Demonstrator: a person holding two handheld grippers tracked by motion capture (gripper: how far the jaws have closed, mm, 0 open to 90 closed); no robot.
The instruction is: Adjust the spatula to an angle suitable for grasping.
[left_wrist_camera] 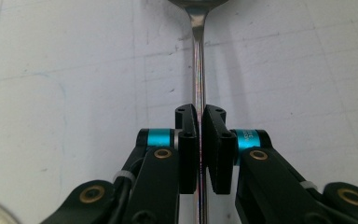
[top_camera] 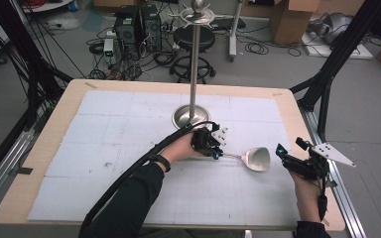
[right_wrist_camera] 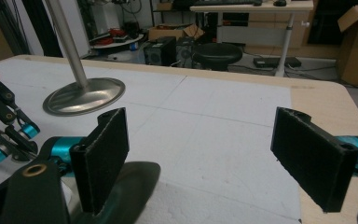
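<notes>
Steel ladle point(top_camera: 254, 158) handle clamped in left gripper point(top_camera: 217, 153); right gripper point(top_camera: 281, 151) gapes alongside

ladle handle point(left_wrist_camera: 198, 70) showing polished, glossy metal | table mat point(top_camera: 129, 148) looking matt white, foam-like | stand base point(right_wrist_camera: 85, 95) gleaming brushed steel

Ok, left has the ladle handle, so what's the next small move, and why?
Probably bring the open right gripper in toward the ladle bowl. The left gripper is shut on the thin handle, the bowl hangs far out, and the right jaws stand wide beside it.
</notes>
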